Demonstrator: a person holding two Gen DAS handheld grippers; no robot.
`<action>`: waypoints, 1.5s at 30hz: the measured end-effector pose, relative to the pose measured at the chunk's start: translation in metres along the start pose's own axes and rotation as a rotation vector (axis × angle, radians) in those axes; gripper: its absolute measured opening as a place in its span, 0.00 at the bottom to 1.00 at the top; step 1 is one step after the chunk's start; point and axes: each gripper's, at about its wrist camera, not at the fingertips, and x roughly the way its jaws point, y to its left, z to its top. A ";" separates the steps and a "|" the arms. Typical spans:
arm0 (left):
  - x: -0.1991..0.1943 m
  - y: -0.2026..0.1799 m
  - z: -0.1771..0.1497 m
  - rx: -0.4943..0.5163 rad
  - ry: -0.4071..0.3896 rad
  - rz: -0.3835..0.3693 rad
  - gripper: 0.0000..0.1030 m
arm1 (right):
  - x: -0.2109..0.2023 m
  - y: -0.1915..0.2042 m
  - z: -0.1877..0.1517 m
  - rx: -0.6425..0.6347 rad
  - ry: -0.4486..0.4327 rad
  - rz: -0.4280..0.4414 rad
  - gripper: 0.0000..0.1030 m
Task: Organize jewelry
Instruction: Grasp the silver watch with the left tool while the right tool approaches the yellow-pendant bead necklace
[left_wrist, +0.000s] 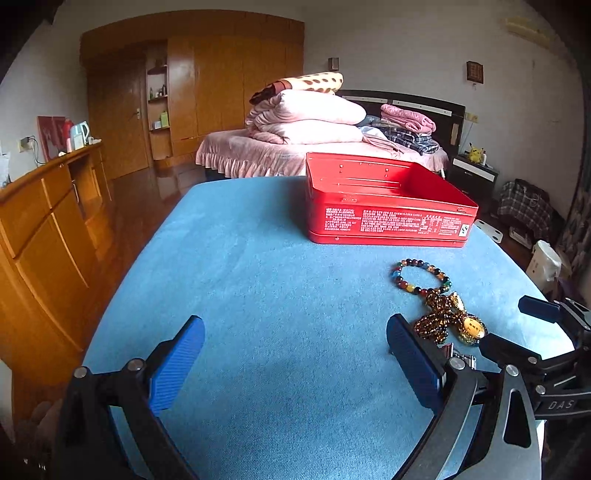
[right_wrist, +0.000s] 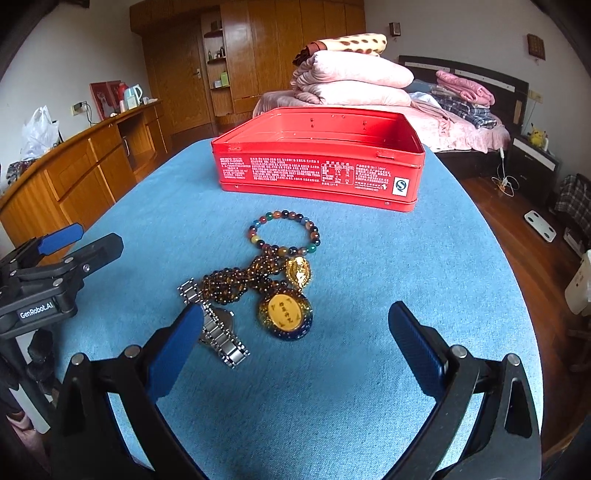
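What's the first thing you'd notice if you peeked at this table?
The open red metal tin at the far side of the blue cloth-covered table. Then the jewelry heap before it: a multicoloured bead bracelet, a round gold pendant and a silver link watch, lying ahead of the open right gripper.

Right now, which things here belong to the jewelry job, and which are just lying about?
Job: red tin, open; multicolor bead bracelet; brown bead necklace with round pendant; metal watch.
Lying about: folded bedding, kettle, plastic bag.
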 end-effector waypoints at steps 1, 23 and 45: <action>-0.001 0.000 0.000 0.000 0.002 -0.001 0.94 | 0.001 0.000 0.000 -0.004 0.001 0.001 0.94; 0.002 -0.002 -0.006 -0.004 0.017 -0.023 0.94 | 0.029 0.006 0.005 -0.070 0.086 0.012 0.33; 0.010 -0.046 -0.006 -0.029 0.112 -0.172 0.94 | -0.016 -0.050 -0.030 0.007 0.102 -0.047 0.33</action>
